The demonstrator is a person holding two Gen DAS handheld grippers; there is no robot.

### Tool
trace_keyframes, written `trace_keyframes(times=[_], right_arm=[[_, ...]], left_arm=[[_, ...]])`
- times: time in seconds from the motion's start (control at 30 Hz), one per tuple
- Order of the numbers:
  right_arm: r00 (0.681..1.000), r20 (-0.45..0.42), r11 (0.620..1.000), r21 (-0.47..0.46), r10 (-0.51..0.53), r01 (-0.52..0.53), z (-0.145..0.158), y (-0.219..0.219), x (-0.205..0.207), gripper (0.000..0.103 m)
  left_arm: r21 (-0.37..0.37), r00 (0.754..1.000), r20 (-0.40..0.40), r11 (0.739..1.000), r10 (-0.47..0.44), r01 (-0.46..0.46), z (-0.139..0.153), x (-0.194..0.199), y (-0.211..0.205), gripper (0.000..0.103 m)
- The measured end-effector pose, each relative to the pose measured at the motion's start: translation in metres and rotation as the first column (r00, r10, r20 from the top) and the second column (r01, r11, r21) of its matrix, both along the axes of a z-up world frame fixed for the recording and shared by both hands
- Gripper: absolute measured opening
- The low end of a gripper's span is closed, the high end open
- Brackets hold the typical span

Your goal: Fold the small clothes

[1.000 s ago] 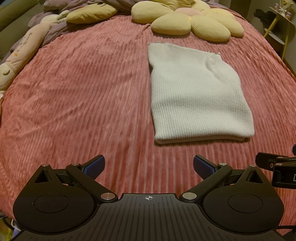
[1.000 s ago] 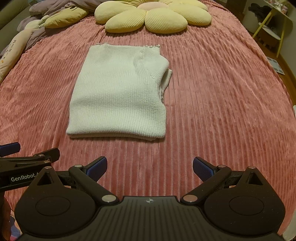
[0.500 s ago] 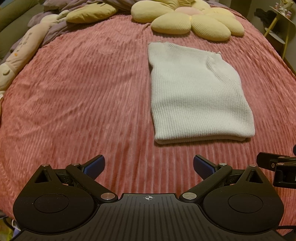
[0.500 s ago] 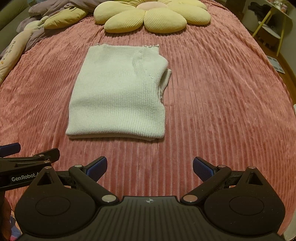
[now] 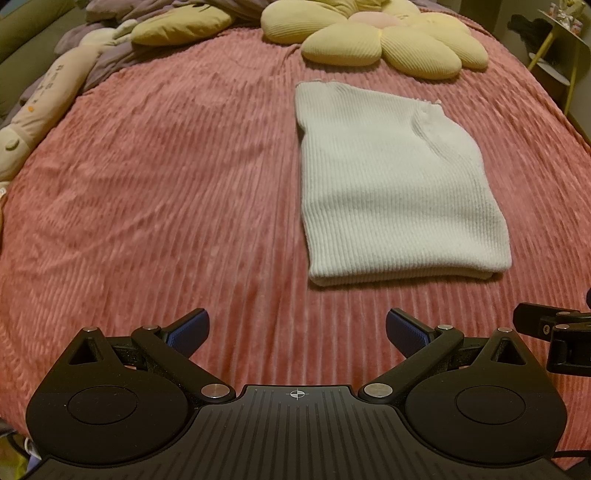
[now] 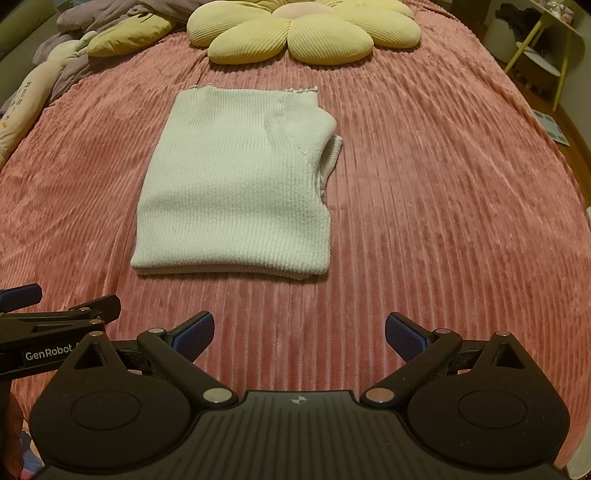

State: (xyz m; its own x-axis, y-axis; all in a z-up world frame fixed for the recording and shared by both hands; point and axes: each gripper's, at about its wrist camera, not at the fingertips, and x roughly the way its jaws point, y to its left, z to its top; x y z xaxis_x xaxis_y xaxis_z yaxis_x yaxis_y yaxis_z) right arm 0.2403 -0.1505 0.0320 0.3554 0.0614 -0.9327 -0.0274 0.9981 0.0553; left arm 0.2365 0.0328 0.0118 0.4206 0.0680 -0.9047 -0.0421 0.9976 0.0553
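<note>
A home bedroom. A bed (image 6: 424, 221) covered with a pink ribbed plush blanket (image 5: 166, 184) fills both views, with a yellow flower-shaped cushion (image 6: 306, 33) at its far end, soft pillows and a rumpled purple quilt (image 5: 110, 48) at the left, and a small yellow-legged side stand (image 6: 546, 48) beside it.

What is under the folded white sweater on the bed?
The white sweater lies directly on the pink ribbed bedspread. At its near edge, its own folded lower layers show. Whatever is beneath its middle is covered and cannot be seen.
</note>
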Motion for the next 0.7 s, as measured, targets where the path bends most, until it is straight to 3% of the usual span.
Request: trace_keyframes(times=[0.7], right_arm=[[1.0, 0.005, 1.0, 0.004, -0.002, 0.002, -0.0009, -0.0018, -0.002, 0.099]], left_arm=[[0.006, 1.0, 0.001, 1.0, -0.002, 0.002, -0.002, -0.0004, -0.0004, 0.103]])
